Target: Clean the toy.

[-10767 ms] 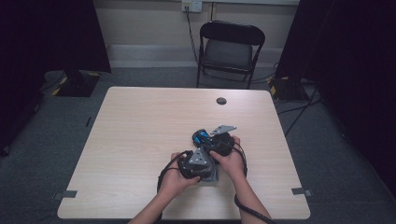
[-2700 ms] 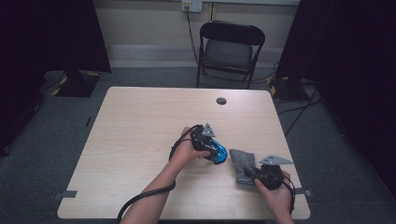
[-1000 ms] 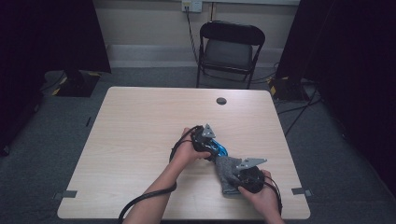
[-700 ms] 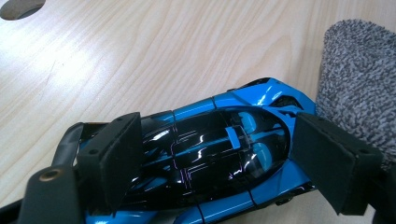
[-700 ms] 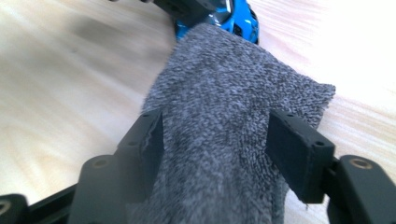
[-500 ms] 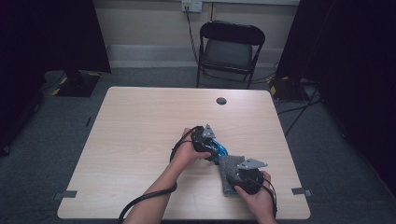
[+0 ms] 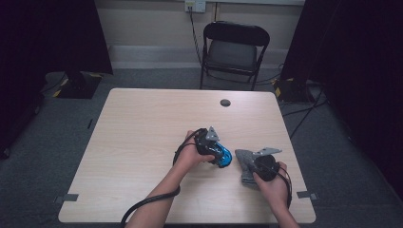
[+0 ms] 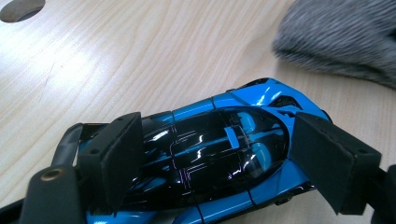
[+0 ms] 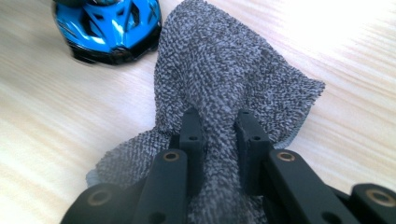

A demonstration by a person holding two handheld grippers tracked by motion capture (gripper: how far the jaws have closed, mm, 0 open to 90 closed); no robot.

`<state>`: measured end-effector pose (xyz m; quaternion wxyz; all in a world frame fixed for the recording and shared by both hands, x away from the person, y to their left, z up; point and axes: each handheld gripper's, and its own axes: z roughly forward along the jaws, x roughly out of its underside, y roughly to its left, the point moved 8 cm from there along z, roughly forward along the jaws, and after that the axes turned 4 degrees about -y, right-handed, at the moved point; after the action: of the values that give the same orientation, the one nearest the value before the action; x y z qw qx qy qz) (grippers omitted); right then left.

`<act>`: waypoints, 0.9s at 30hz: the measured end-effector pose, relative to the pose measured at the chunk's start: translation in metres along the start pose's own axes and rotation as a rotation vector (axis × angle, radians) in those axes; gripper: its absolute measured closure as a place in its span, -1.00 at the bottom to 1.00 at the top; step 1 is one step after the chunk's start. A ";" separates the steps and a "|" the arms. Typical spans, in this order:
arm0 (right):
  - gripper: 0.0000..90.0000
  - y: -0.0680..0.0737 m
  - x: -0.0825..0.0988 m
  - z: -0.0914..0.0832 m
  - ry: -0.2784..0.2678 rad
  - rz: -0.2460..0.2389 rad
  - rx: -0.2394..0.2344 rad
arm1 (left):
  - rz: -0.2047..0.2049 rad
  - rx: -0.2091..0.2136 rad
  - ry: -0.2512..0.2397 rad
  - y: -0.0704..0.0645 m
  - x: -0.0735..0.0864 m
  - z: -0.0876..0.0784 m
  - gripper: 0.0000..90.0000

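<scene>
Right gripper is clamped on a bunched fold of the grey cloth, its jaws having just closed, just right of the blue toy car. Left gripper brackets the car across its length at the table's near middle; whether its pads press cannot be told. Wiping seems underway, with more likely left. A round hole lies far off; nothing obstructs.

The high view looks down on the whole table; both gripper views sit close above it, sharing the blue car and grey cloth.
</scene>
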<state>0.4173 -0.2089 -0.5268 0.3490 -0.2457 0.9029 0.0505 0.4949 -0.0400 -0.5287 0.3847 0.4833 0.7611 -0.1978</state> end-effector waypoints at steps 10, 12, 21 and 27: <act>0.66 0.029 -0.003 0.007 0.022 -0.058 -0.080 | -0.001 -0.001 0.000 0.000 0.000 0.000 -0.61; 0.65 0.032 0.000 0.005 0.013 -0.034 -0.119 | -0.001 -0.001 -0.001 0.000 0.000 0.000 -0.61; 0.64 0.051 0.006 -0.004 0.027 -0.057 -0.202 | -0.002 -0.002 0.004 0.000 0.000 0.000 -0.61; 0.63 0.067 0.008 -0.006 0.022 -0.081 -0.255 | -0.004 -0.005 0.002 0.000 0.000 0.000 -0.61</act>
<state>0.3766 -0.1555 -0.5332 0.3067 -0.3249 0.8823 0.1479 0.4945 -0.0404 -0.5287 0.3848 0.4812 0.7628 -0.1961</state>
